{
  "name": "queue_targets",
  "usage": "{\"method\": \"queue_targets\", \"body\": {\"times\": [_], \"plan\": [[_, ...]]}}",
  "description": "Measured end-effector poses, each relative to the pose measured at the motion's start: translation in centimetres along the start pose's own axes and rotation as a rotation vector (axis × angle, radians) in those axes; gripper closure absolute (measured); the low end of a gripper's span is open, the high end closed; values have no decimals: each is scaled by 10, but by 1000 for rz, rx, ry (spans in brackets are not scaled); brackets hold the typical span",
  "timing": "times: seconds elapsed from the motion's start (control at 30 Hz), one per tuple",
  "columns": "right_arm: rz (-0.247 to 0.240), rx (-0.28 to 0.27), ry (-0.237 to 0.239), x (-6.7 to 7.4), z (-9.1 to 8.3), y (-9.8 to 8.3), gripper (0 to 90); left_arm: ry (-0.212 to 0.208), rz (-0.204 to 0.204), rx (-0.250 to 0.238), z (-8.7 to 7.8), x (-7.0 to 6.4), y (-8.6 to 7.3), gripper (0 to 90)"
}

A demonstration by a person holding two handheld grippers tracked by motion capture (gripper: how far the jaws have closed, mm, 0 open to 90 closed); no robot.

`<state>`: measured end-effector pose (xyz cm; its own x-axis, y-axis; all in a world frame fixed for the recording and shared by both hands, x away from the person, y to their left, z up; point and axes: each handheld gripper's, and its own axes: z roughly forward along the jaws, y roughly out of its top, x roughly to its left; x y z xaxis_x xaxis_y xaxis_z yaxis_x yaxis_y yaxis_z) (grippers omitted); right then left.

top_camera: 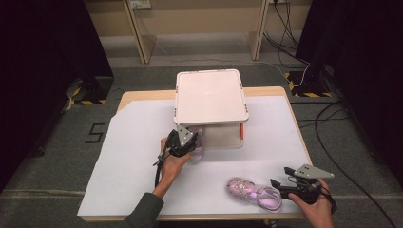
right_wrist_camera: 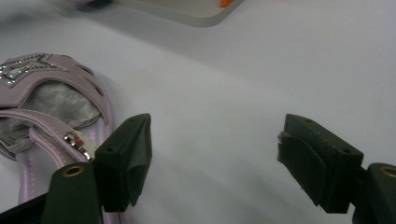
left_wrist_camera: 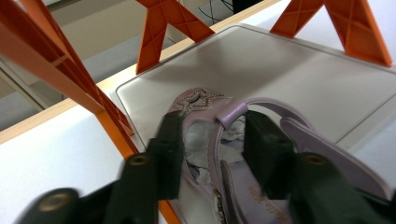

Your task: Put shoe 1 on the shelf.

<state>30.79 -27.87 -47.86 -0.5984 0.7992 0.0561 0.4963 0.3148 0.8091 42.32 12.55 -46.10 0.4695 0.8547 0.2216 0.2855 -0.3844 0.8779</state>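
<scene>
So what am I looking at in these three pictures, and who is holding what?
A person works at a table covered in white paper, with hand-held tongs in each hand. One camera looks down from above; the other two ride on the tongs. The left tongs reach under a low white shelf on orange legs, their jaws either side of a lilac sandal's strap; whether they press on it I cannot tell. The right tongs stand open beside the second sandal, holding nothing.
</scene>
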Motion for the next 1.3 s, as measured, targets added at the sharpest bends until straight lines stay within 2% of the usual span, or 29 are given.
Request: {"method": "queue_targets", "body": {"times": [0.1, 0.13, 0.17, 0.23, 0.33, 0.43, 0.6, 0.73, 0.93, 1.03, 1.17, 1.23, 1.3], "plan": [[0, 0, 1, 1, 0, 0, 258, -18, 9, 8, -7, -1, 1, 517], [-4, 2, 1, 0, 0, 0, 258, -23, -4, 5, -11, 0, 1, 464], [-4, 2, 1, 0, 0, 0, 258, -23, -12, 0, -14, 0, 1, 464], [0, 13, 2, 1, 2, 0, 258, -32, -39, -8, -20, 2, 2, 398], [-2, 11, 3, 2, 1, 0, 258, -80, -83, -21, -32, 2, 4, 367], [-2, 9, 0, 2, 1, 0, 258, -139, -108, -30, -46, -1, 2, 333], [1, -1, -5, 1, 0, 0, 258, -185, -114, -7, -60, -7, -10, 287], [4, -12, -7, 2, -1, 1, 258, -190, -112, 32, -61, -10, -22, 276], [2, -14, -9, 2, -1, 1, 258, -189, -102, 108, -48, -12, -39, 310], [1, -12, -7, 2, -1, 1, 258, -185, -69, 122, -42, -14, -42, 356], [1, -12, -8, 2, -1, 1, 258, -184, -61, 141, -36, -17, -44, 436], [0, -12, -8, 2, -1, 1, 258, -196, -67, 144, -34, -16, -45, 434], [-1, -12, -8, 2, -1, 1, 258, -196, -55, 144, -35, -16, -44, 469]]}}
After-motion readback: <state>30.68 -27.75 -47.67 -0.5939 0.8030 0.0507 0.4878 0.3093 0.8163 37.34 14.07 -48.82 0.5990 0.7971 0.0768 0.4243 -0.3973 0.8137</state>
